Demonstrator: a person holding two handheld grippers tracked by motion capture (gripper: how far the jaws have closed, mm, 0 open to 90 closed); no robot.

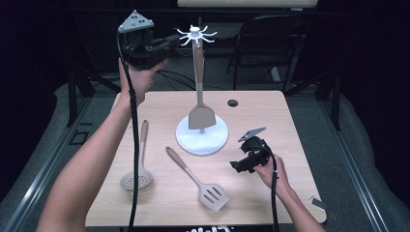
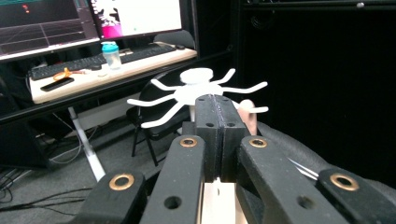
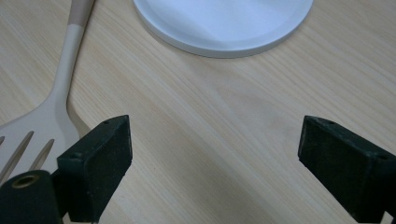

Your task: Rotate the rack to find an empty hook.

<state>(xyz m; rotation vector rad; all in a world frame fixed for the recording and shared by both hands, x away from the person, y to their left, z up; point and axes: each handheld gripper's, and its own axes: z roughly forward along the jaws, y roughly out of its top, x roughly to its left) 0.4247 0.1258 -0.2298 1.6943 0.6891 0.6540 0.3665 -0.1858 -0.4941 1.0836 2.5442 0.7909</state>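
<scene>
A white utensil stand has a round base (image 1: 202, 137) (image 3: 224, 23) and a hook crown (image 1: 196, 35) (image 2: 201, 91). A solid beige turner (image 1: 200, 113) hangs from it, blade down against the base. My left gripper (image 1: 174, 39) (image 2: 215, 100) is raised level with the crown, just to its left, jaws shut together with nothing between them. A slotted spatula (image 1: 203, 186) (image 3: 51, 107) and a skimmer spoon (image 1: 138, 169) lie flat on the wooden table (image 1: 270, 125). My right gripper (image 1: 239, 164) (image 3: 215, 154) rests low at the table's right, open over bare wood.
A cable hole (image 1: 233, 103) sits at the table's back edge. A black chair (image 1: 270, 43) stands behind the table. In the left gripper view a desk (image 2: 107, 60) with a keyboard, a bottle and monitors is farther back.
</scene>
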